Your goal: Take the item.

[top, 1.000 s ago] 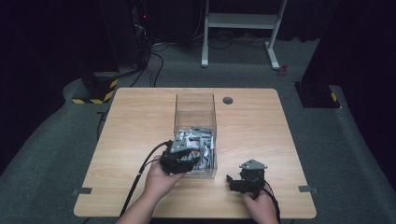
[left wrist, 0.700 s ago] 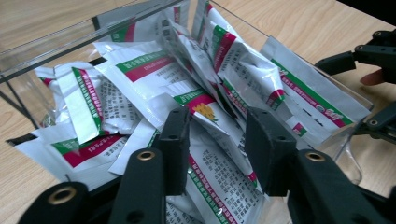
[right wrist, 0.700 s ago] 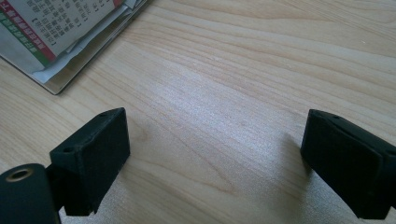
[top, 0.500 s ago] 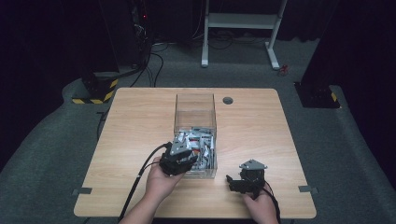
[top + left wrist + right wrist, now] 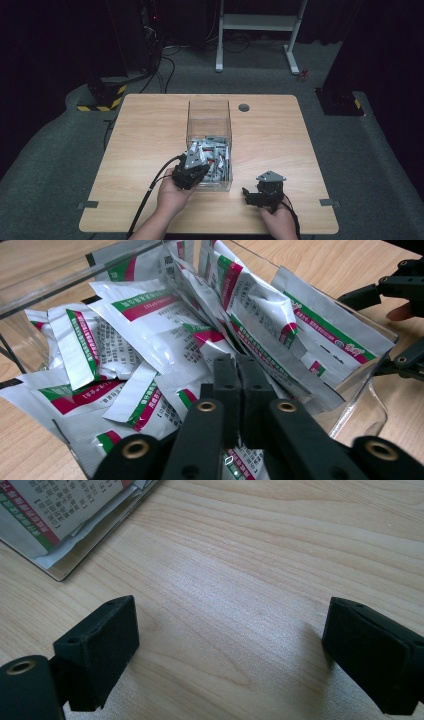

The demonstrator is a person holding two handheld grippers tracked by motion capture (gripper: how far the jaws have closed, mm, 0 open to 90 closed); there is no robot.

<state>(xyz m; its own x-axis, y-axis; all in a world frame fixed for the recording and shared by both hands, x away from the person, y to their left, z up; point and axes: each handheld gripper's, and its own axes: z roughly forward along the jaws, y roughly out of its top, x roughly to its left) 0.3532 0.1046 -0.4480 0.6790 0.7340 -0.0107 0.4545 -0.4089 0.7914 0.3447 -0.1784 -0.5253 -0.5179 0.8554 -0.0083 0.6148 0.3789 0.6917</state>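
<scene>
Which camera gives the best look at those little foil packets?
The left gripper view: the packets lie close, their green and red stripes plain. The high view shows them small inside the clear box; the right gripper view catches one corner.

Hidden, cropped or illegible:

- Sachets (image 5: 150, 325) in the clear box (image 5: 360, 385): printed text too small and blurred to be read; lower sachets are covered by those above and by the left gripper (image 5: 239, 372), so the count cannot be told.
- Whether a sachet is pinched between the closed jaws: cannot be told.
- Box in the right gripper view: cut off by the top-left edge.
- Right gripper (image 5: 227, 650): both jaws cropped at the lower frame edge.
- Forearms in the high view: cut off at the bottom edge.
</scene>
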